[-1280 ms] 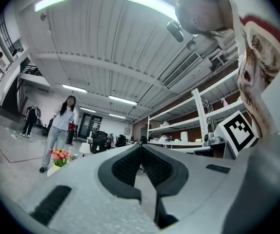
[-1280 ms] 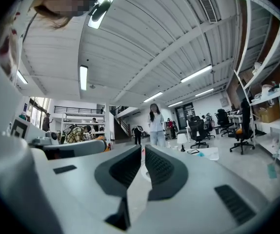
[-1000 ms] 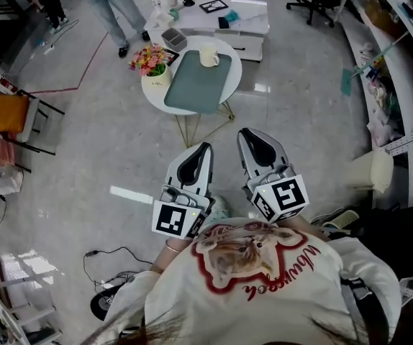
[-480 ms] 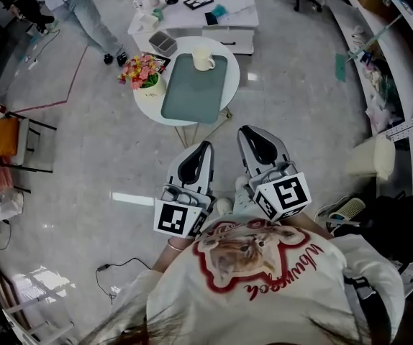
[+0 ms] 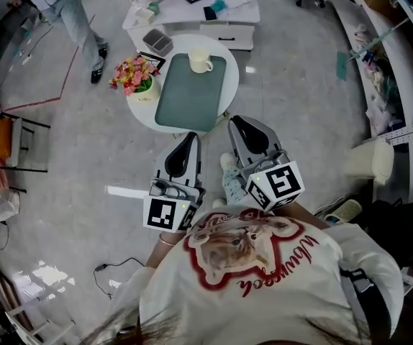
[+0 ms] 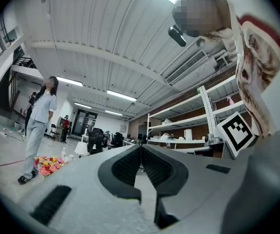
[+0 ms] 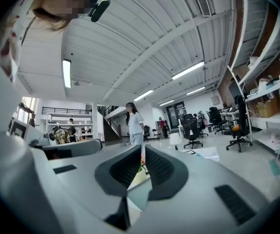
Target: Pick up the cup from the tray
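A cream cup (image 5: 200, 61) stands at the far end of a grey-green tray (image 5: 191, 95) on a small round white table (image 5: 224, 74). In the head view both grippers hang over the floor on the near side of that table, pointing toward it. My left gripper (image 5: 191, 136) (image 6: 141, 149) is shut with nothing in it, its tip just short of the table's near edge. My right gripper (image 5: 233, 122) (image 7: 143, 154) is shut and empty too, close to the table's near right rim. The cup does not show in either gripper view.
A pot of pink and yellow flowers (image 5: 133, 75) (image 6: 47, 165) sits at the table's left side. Behind the table stands a low white cabinet (image 5: 224, 6) with small items. A person (image 5: 66, 9) walks at the far left. Shelving (image 5: 401, 56) lines the right.
The table with tray and cup has come nearer to both grippers as I moved forward. The person at the back has stepped further left. Both grippers stay shut.
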`<state>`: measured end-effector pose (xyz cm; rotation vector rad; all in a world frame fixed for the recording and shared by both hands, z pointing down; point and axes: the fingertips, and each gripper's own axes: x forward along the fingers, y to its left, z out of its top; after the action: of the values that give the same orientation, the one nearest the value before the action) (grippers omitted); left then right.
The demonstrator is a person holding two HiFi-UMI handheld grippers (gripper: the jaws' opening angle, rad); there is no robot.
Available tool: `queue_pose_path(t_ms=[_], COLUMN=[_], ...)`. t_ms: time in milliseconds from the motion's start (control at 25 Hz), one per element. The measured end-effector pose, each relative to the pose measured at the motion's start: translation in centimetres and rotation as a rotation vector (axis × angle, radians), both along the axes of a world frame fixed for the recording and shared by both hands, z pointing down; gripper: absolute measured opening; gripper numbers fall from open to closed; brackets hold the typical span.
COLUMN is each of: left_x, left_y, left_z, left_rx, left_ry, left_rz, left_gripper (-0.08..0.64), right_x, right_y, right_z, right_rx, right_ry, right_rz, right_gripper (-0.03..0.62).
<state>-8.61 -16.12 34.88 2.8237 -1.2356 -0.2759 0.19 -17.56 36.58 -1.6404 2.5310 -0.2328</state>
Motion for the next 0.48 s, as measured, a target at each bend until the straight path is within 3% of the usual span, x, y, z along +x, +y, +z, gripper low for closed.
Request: queue_pose_path(t_ms=[320, 480], left_x=[3.0, 3.4], left_y=[-8.6, -12.9], left_z=[0.4, 0.7], left_rx=[0.006, -0.004], left_ry=[-0.016, -0.018], left_rz=[0.003, -0.018], left_gripper=[0.018, 0.018], right_x=[2.7, 3.3], right_y=[-10.0, -16.0], right_z=[1.9, 5.2], right_rx=[0.014, -0.025], right_ry=[0.010, 0.064], right_rz=[-0.047, -0.040], right_gripper=[0.043, 0.044])
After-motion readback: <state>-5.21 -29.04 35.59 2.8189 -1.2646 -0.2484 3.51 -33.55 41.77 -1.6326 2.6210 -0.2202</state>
